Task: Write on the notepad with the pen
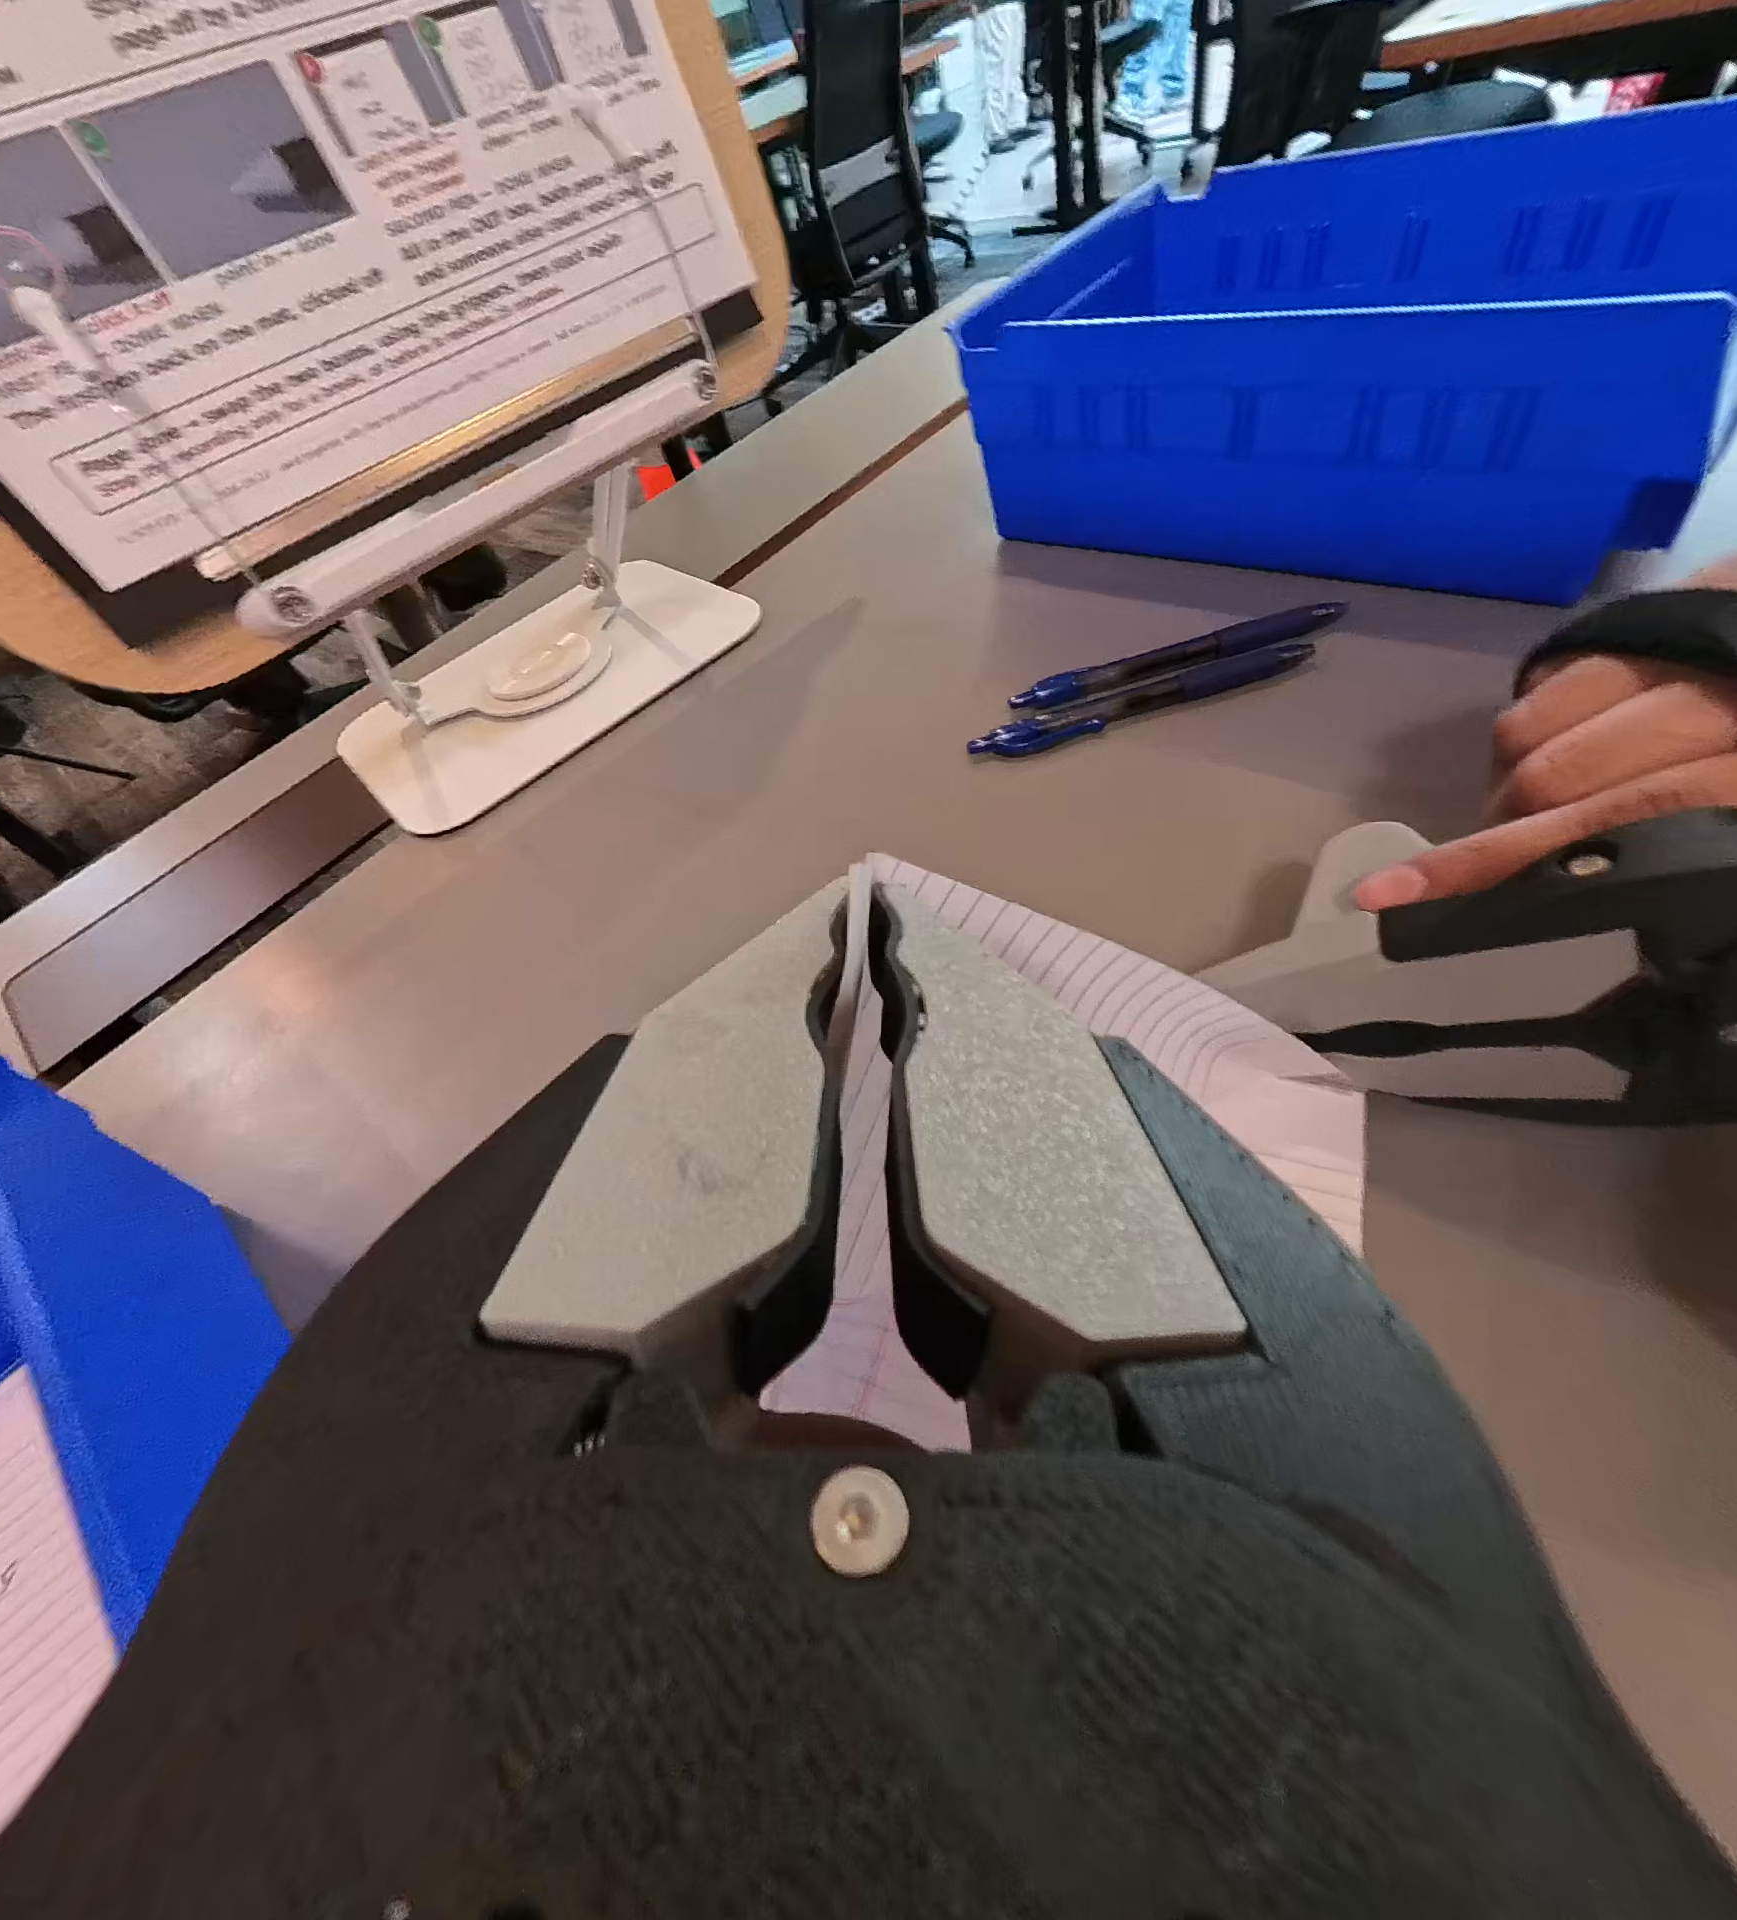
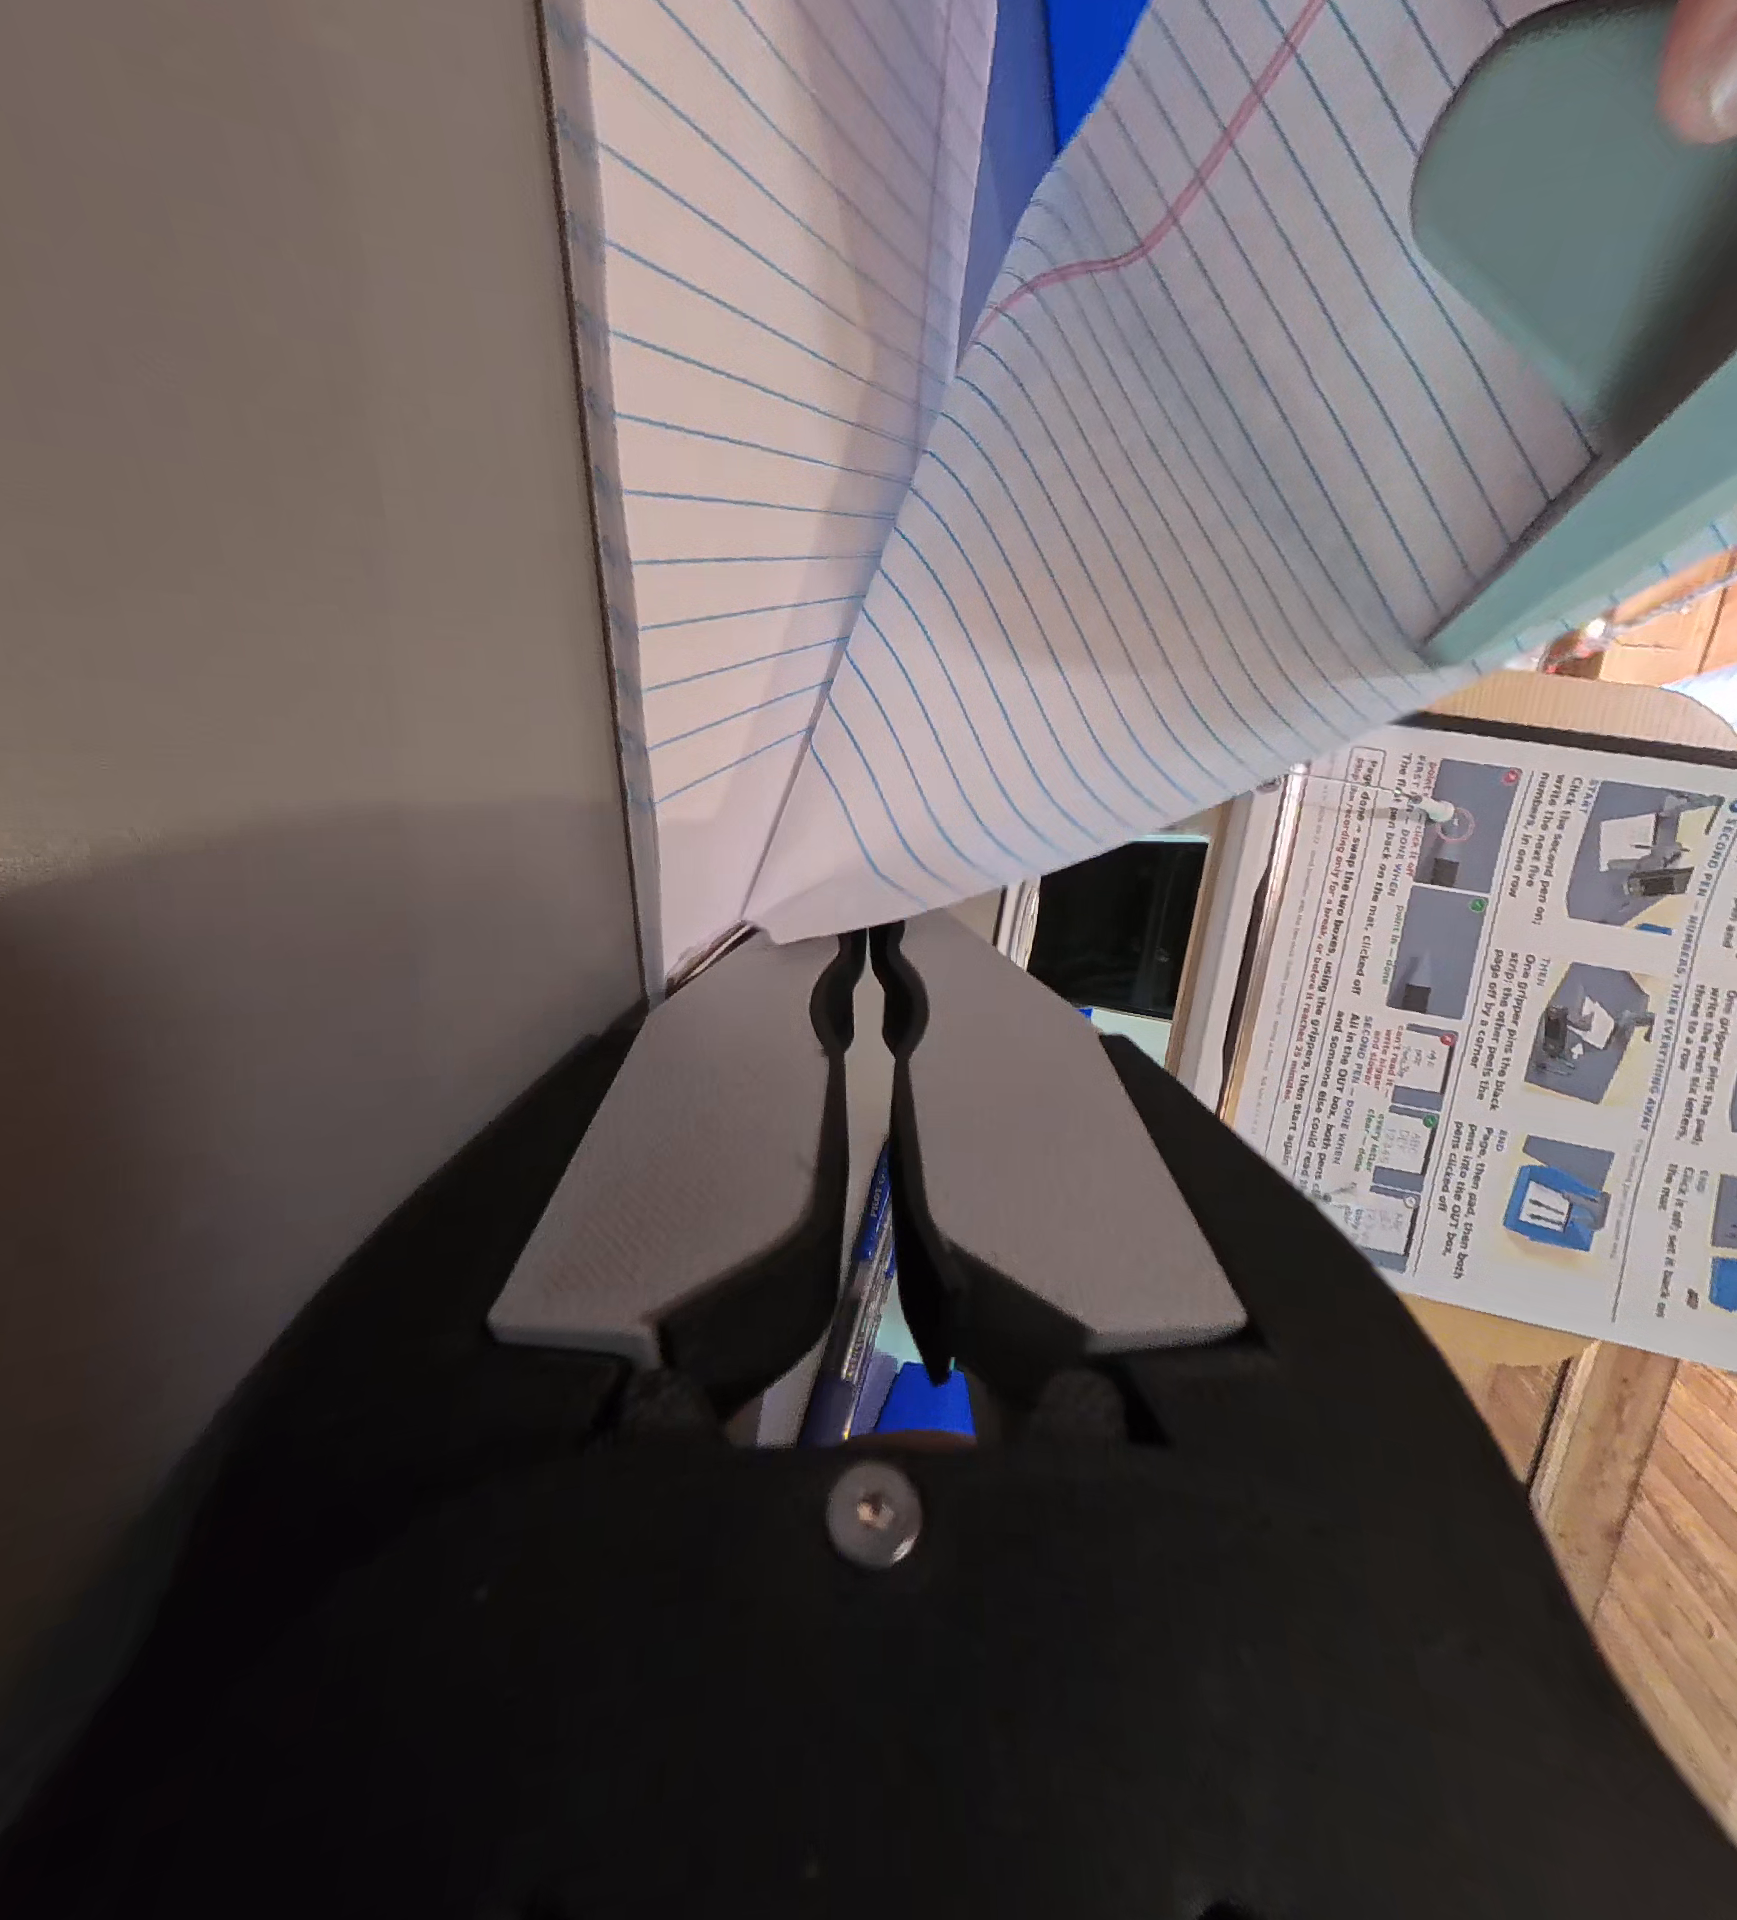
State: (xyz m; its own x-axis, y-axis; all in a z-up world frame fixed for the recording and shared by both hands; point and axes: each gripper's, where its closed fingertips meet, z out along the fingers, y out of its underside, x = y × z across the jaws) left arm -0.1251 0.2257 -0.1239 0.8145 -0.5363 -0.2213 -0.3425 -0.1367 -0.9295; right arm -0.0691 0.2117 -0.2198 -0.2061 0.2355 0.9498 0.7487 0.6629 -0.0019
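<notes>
Office chairs and desks stood beyond the grey worktop (image 1: pixel 698 935). At its far right corner sat a blue bin (image 1: pixel 1363 416), contents hidden; another blue bin (image 1: pixel 64 1247) at the near left edge held a written lined page. Mid-worktop, the notepad (image 2: pixel 739 416) lay flat, its top sheet (image 2: pixel 1207 571) lifted: light, floppy, easily torn, best pinched at a corner. The left tongs (image 1: pixel 869 914) were clenched on that sheet; the right tongs (image 2: pixel 869 951) looked closed at its corner. Two blue pens (image 1: pixel 1165 675) lay untouched beside the far bin.
</notes>
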